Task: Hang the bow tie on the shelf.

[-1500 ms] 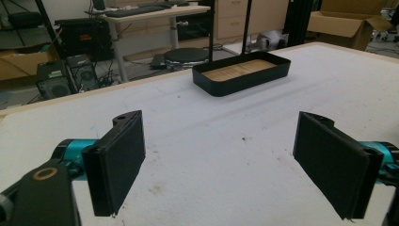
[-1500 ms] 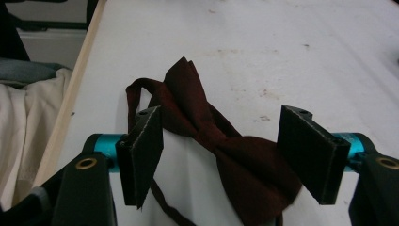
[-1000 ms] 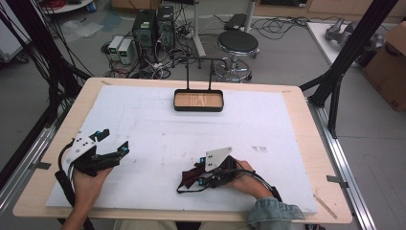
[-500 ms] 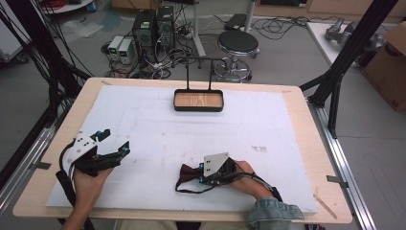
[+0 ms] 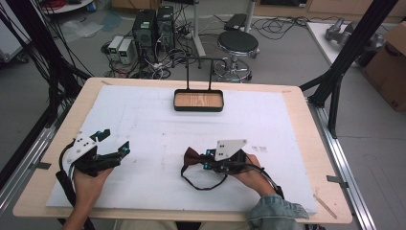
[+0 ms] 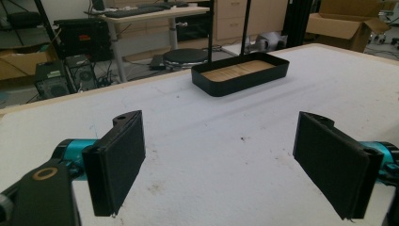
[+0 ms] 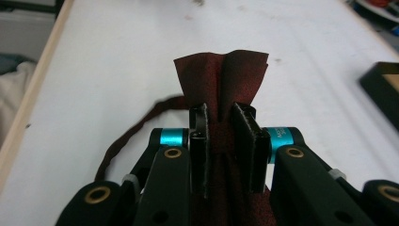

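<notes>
Bow tie (image 5: 194,156): dark red fabric with a thin dark strap (image 5: 198,184) looping toward the near edge, lying on the white sheet (image 5: 153,129) that covers the counter (image 5: 306,124), near side, slightly right of centre. Right tool (image 5: 203,160): held in the person's right hand (image 5: 249,171), pointing left, jaws clenched on the middle of the bow tie; in the right gripper view the pleated fabric (image 7: 221,75) fans out beyond the two pads (image 7: 245,141), which pinch it between them. Left tool (image 5: 112,143): held in the left hand (image 5: 88,182) at the near left of the sheet, well apart from the bow tie, jaws released and spread wide with nothing between them (image 6: 219,165). Black tray (image 5: 198,101) with a wooden floor: far centre of the sheet, a thin black frame (image 5: 198,72) rising at its far side.
</notes>
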{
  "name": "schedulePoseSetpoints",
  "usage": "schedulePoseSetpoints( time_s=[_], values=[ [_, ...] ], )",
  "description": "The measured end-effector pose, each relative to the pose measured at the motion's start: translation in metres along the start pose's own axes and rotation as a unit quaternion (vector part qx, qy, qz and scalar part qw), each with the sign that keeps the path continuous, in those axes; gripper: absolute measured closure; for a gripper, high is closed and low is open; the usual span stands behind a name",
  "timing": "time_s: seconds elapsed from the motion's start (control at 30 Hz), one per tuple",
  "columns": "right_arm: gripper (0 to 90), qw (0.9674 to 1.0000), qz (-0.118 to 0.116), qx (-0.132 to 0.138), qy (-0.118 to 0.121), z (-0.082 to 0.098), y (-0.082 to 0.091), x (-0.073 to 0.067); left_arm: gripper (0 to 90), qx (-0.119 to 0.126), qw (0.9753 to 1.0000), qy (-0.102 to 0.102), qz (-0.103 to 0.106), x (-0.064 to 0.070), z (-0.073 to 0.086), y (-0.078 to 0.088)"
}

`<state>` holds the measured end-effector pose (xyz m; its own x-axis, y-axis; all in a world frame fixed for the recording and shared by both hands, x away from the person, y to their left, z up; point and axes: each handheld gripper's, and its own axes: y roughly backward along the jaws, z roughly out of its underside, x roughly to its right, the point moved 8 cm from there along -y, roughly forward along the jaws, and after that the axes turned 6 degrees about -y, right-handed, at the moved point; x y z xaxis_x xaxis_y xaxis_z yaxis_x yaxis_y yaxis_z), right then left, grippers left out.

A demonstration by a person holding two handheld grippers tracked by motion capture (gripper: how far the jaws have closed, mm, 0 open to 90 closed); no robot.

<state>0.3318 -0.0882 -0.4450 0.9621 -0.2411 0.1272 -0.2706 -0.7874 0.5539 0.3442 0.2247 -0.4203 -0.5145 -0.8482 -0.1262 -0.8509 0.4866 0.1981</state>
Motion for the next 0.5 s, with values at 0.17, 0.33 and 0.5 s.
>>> schedulePoseSetpoints(
  time_s=[0.17,0.33,0.5],
  values=[
    [76.8,0.9997,0.015,0.015,-0.011,-0.008,0.007,0.009,17.6,-0.002,1.0000,-0.001,0.001,0.000,0.001,-0.001],
    [76.7,0.9980,0.037,0.041,-0.031,-0.022,0.016,0.025,17.6,-0.001,1.0000,-0.001,0.000,0.001,0.001,-0.001],
    [76.6,0.9952,0.056,0.057,-0.057,-0.029,0.022,0.039,17.6,-0.001,1.0000,-0.002,-0.002,0.001,0.001,-0.001]
  ],
)
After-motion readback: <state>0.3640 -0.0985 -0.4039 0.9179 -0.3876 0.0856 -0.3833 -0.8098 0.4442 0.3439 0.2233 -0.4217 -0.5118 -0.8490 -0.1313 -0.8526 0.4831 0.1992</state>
